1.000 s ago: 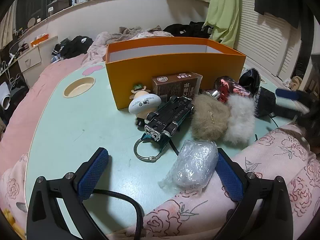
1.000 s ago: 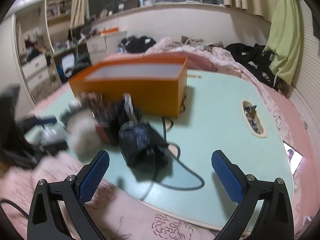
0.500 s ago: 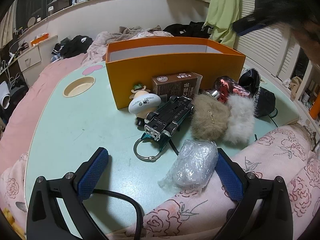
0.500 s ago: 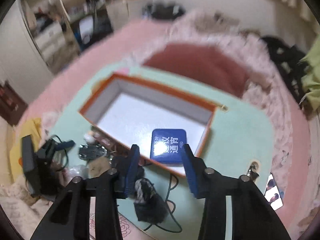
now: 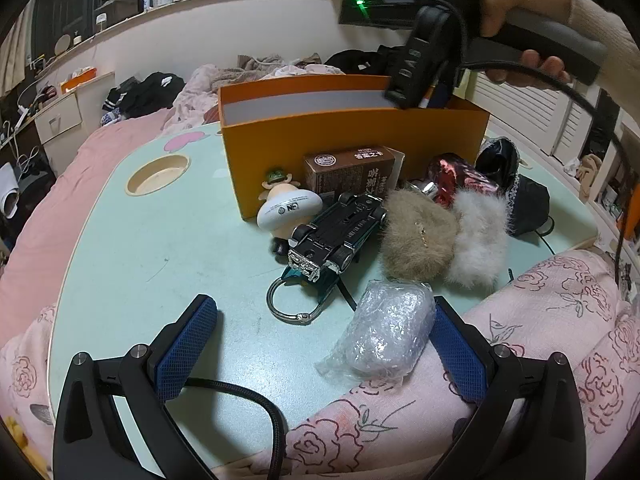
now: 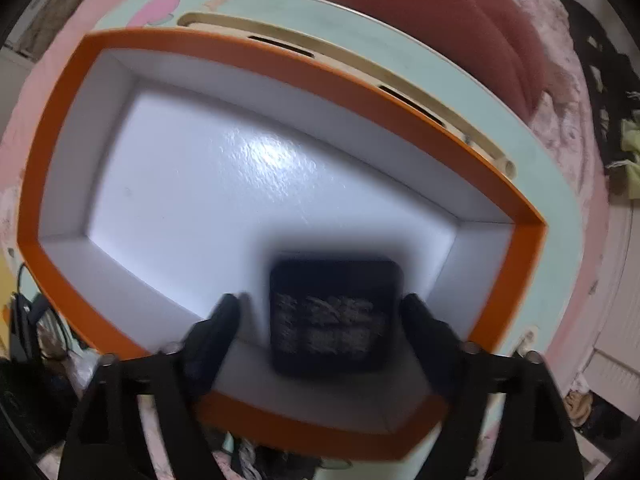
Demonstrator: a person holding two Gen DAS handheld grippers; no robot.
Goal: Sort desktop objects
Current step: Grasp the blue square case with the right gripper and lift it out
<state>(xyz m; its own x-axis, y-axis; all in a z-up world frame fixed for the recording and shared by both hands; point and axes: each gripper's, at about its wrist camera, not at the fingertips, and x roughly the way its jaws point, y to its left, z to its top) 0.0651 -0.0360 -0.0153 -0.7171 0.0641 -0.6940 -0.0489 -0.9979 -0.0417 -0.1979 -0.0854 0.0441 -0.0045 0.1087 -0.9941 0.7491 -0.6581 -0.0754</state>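
Note:
My right gripper (image 6: pixel 322 304) points straight down into the orange box (image 6: pixel 60 128), near its right end. Its jaws are opening. A dark blue square tin (image 6: pixel 332 312), blurred and in shadow, sits between the fingers over the box's white floor, with a gap on its left side. In the left wrist view a hand holds the right gripper (image 5: pixel 428 92) above the orange box (image 5: pixel 352 148). My left gripper (image 5: pixel 322 308) stands open low over the mint table (image 5: pixel 160 260). A plastic-wrapped packet (image 5: pixel 390 336) lies against its right finger.
In front of the box lie a toy car (image 5: pixel 340 236) on a metal ring (image 5: pixel 294 300), a white figurine (image 5: pixel 286 208), a brown carton (image 5: pixel 352 168), tan (image 5: pixel 416 240) and white (image 5: pixel 478 240) furry pouches, a red shiny item (image 5: pixel 456 178) and a black pouch (image 5: pixel 524 204). Pink floral fabric (image 5: pixel 520 360) covers the near right.
The right gripper swung from the table's right side to above the box and tipped downward. Half a second ago it was shut on the blue tin; now its jaws stand wider. The left gripper stayed put.

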